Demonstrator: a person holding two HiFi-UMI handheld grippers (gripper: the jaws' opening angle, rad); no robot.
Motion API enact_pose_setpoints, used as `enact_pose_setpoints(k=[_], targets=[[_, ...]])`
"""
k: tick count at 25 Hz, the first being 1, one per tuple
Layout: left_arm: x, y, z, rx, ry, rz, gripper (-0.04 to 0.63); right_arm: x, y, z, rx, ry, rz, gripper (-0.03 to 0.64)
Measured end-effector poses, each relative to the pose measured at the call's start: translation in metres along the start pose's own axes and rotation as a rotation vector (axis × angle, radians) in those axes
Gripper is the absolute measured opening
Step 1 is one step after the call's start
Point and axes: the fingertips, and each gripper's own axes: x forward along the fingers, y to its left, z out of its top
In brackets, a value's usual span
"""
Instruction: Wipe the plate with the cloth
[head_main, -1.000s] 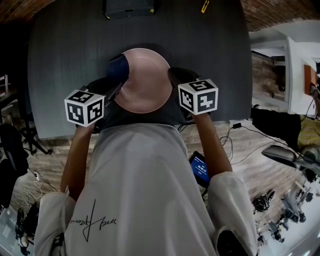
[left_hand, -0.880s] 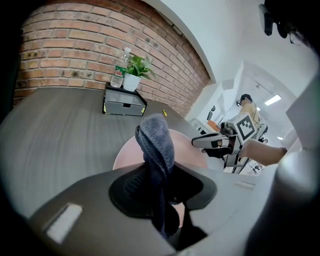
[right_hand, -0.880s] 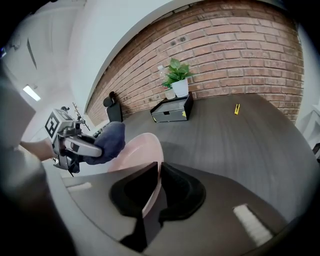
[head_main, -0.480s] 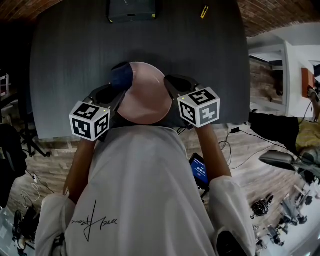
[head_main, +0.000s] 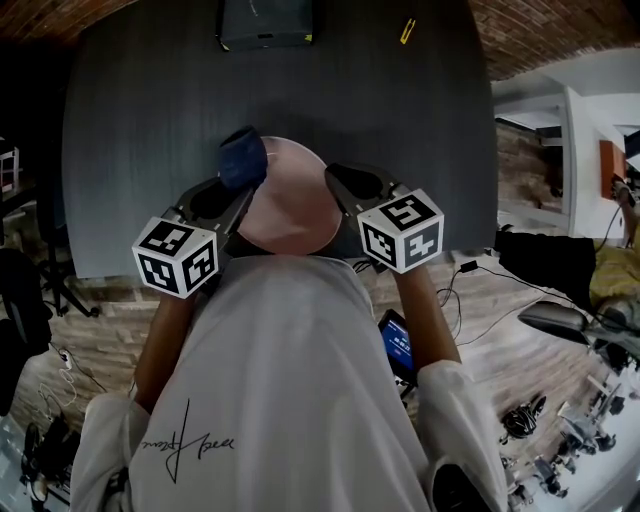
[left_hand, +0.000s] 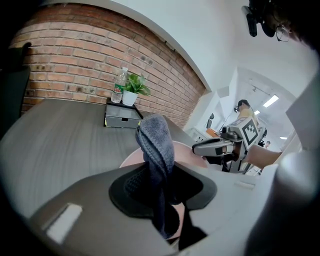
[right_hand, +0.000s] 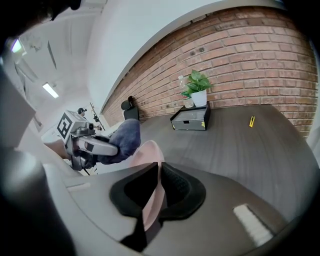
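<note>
A: Your left gripper (left_hand: 160, 186) has its jaws clamped on the dark blue cloth (left_hand: 156, 142). The cloth sticks up out of the pads in a thick fold, and a tail hangs below them.

B: Your right gripper (right_hand: 151, 192) is pinched on the rim of the pink plate (right_hand: 149, 150) (the jaws stand only a sliver apart, and the rim fills the gap).

A: In your head view, the plate lies between your two grippers, over the near edge of the dark grey table (head_main: 130, 120), close in front of your chest.

B: There the folded end of the cloth is at the plate's upper left rim. In your right gripper view, the cloth bulges just beside the plate's far edge; whether it is touching or just apart, I cannot tell.

A: In your head view the plate's face looks nearly round. Your right gripper view meets it edge-on.

B: No view shows whether the plate rests on the table.

A: At the table's far side stands a low grey drawer box (head_main: 265, 20) against the brick wall (left_hand: 75, 55). A potted plant (left_hand: 134, 86) and a clear bottle (left_hand: 118, 86) stand on top of it.

B: A small yellow object (head_main: 409, 30) lies to the right of that box, well apart from your plate.
</note>
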Motion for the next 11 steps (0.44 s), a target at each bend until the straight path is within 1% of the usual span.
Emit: enact_pose_setpoints(k=[3,11], targets=[[0.001,-0.003,-0.004,0.003,0.003,0.012,0.126,-0.006,0.002,0.000,-0.007,-0.011,0.002,0.025],[-0.002,-0.002,-0.007,0.008,0.008,0.006,0.126,-0.007,0.012,0.004,-0.018,-0.022,0.009,0.025]])
